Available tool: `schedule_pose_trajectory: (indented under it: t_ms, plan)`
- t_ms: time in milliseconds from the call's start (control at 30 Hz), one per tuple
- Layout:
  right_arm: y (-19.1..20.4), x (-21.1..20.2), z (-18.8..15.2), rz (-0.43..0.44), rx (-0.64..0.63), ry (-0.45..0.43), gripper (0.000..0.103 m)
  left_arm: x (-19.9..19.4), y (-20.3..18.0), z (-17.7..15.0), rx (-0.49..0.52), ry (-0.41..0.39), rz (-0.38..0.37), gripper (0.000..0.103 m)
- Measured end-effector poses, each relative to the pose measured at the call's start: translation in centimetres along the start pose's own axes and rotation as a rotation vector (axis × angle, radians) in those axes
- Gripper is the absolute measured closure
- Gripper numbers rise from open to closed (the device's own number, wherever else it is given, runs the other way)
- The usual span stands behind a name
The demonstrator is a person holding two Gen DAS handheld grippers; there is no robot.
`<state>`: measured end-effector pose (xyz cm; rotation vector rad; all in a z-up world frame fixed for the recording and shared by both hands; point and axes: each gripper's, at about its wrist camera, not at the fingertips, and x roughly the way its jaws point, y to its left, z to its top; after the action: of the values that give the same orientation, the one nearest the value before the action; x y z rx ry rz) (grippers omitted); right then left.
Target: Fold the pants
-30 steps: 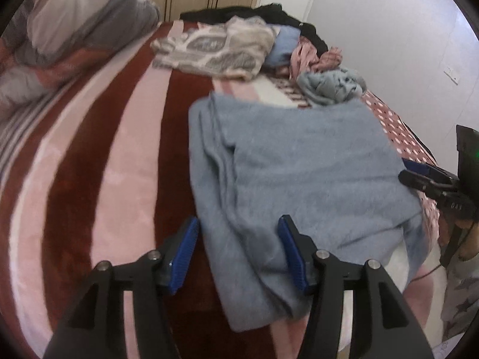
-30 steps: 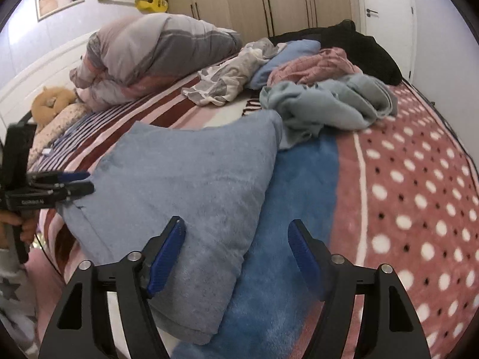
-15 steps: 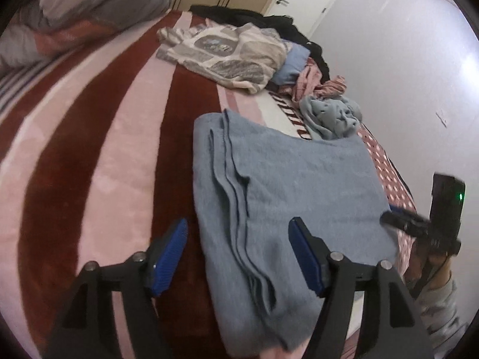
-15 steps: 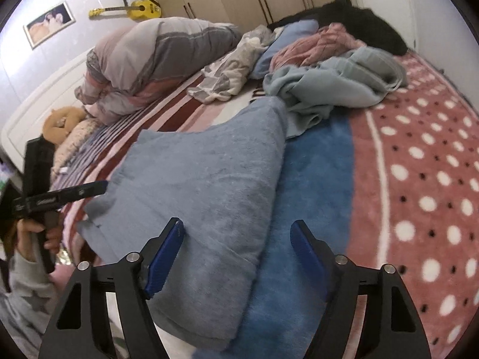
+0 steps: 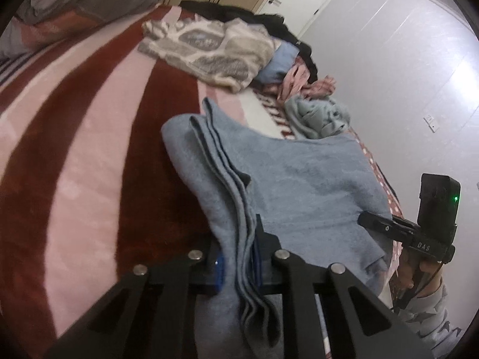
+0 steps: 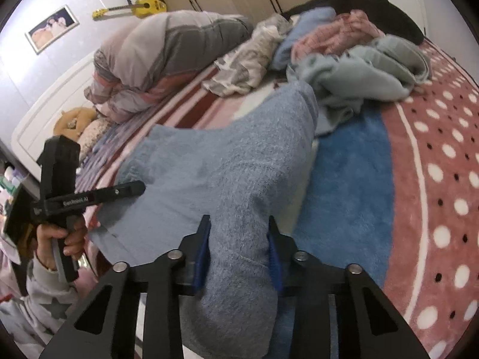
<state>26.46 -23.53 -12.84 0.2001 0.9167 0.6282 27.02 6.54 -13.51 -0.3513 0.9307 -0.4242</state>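
Note:
The blue fleece pants (image 5: 299, 185) lie folded lengthwise on the bed, near edge hanging over the bedside. My left gripper (image 5: 238, 264) is shut on the layered left edge of the pants at the near end. My right gripper (image 6: 238, 248) is shut on the right near corner of the pants (image 6: 227, 161). The right gripper also shows in the left wrist view (image 5: 374, 224) at the pants' right edge, and the left gripper shows in the right wrist view (image 6: 134, 188) at the left edge.
A pile of clothes (image 5: 227, 45) lies at the far end of the bed, with a grey-green garment (image 6: 365, 68) just beyond the pants. A rolled duvet (image 6: 161, 56) sits far left. The striped blanket (image 5: 74, 137) and dotted blanket (image 6: 434, 164) flank the pants.
Both grippers moved forward onto the near end of the pants and closed on the fabric; earlier both were open just short of it.

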Motion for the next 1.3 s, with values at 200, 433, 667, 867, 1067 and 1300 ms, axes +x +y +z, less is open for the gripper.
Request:
schedule_pose_trajectory:
  t_ms: [200, 433, 667, 867, 1067, 1300]
  plan:
    - [5.4, 0.2, 2.2, 0.082, -0.078, -0.035, 0.079, -4.6, 1.9, 0.9, 0.004, -0.075, 0.045, 0.091]
    - [12.7, 4.7, 3.8, 0.182, -0.119, -0.013, 0.080, -12.7, 8.0, 2.3, -0.024, -0.149, 0.152, 0.091]
    - [18.8, 10.9, 4.4, 0.255, -0.116, 0.049, 0.080, -17.1, 14.0, 2.8, -0.039, -0.154, 0.283, 0.091]
    - [21.1, 15.5, 4.8, 0.261, -0.096, 0.105, 0.080, -17.6, 19.1, 2.7, -0.100, -0.140, 0.335, 0.091]
    - [21.9, 18.1, 5.0, 0.223, -0.105, 0.146, 0.080, -16.6, 22.4, 2.3, -0.137, -0.113, 0.344, 0.091]
    - [22.6, 19.2, 4.5, 0.159, -0.172, 0.153, 0.072, -14.9, 24.2, 1.3, -0.159, -0.071, 0.398, 0.078]
